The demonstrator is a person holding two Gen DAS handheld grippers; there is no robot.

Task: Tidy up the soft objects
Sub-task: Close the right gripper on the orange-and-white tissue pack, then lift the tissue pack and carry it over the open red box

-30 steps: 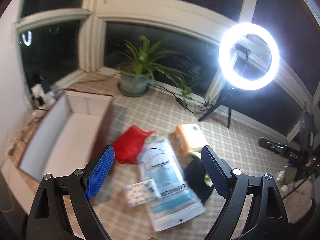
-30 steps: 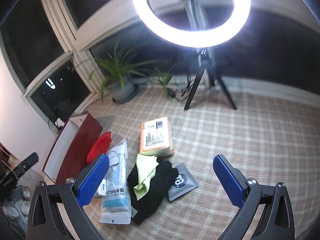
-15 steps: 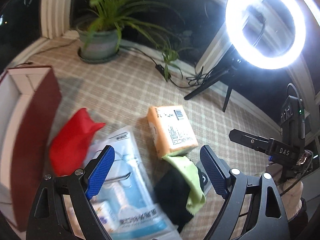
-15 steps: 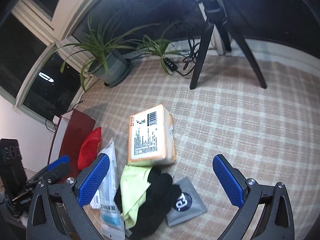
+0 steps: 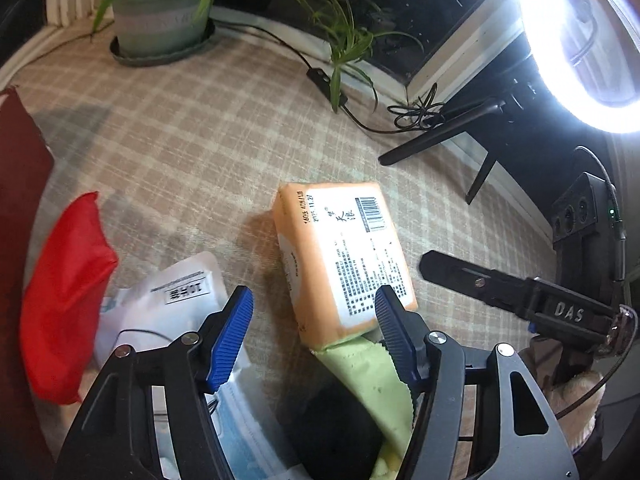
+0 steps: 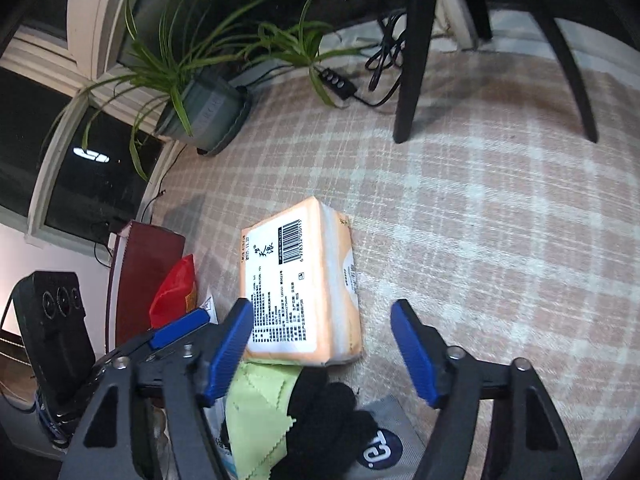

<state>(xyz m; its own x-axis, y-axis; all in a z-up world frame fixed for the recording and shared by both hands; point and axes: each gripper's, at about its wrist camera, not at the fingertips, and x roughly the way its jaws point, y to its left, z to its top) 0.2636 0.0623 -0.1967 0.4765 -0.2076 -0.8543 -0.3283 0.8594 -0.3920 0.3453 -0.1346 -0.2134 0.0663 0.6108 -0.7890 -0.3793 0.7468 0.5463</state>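
Observation:
An orange tissue pack (image 5: 340,256) (image 6: 296,284) lies label-up on the checked cloth. My left gripper (image 5: 314,332) hangs over its near end, jaws closing, with the pack's corner between the pads and not pressed. My right gripper (image 6: 322,348) reaches it from the other side, jaws also closing around the same end, and a gap shows at the right pad. A green cloth (image 5: 372,376) (image 6: 260,408) and a black glove (image 5: 336,432) (image 6: 324,412) lie under both grippers. A red cloth (image 5: 64,300) (image 6: 174,292) and a white mask packet (image 5: 172,304) lie to the left.
A dark red box (image 5: 16,200) (image 6: 144,272) stands at the left edge. A potted plant (image 5: 160,20) (image 6: 208,116), a cable and black tripod legs (image 6: 412,60) under a ring light (image 5: 580,40) line the back. A grey pouch (image 6: 384,440) lies by the glove.
Both grippers have come down and forward onto the orange tissue pack, which now fills the middle of both views. Both pairs of jaws have narrowed.

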